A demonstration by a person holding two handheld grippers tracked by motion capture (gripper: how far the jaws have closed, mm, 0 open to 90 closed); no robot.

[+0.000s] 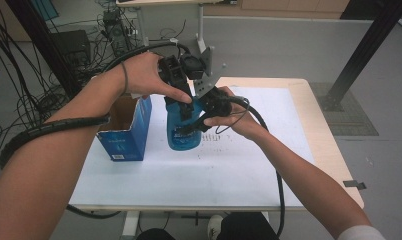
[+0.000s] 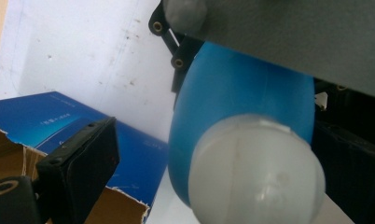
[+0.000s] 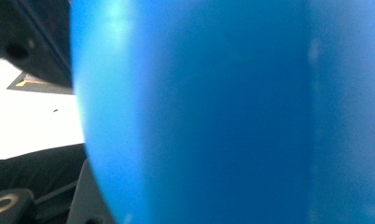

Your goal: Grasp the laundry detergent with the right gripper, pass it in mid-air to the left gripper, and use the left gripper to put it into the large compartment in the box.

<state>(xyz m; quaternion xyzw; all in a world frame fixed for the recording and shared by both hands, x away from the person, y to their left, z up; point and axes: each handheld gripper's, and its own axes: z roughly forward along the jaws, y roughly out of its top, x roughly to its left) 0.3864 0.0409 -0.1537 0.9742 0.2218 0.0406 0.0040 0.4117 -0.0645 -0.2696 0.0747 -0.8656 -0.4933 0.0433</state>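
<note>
My grippers and hands hide the blue bottle's upper half in the high view. Its white cap is blurred and cut off below. The box runs off frame.

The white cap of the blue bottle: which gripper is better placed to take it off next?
Left, probably. The left gripper sits above the white cap; the right gripper grips the blue bottle.

Right tool clamped shut, left tool spread wide above.
</note>
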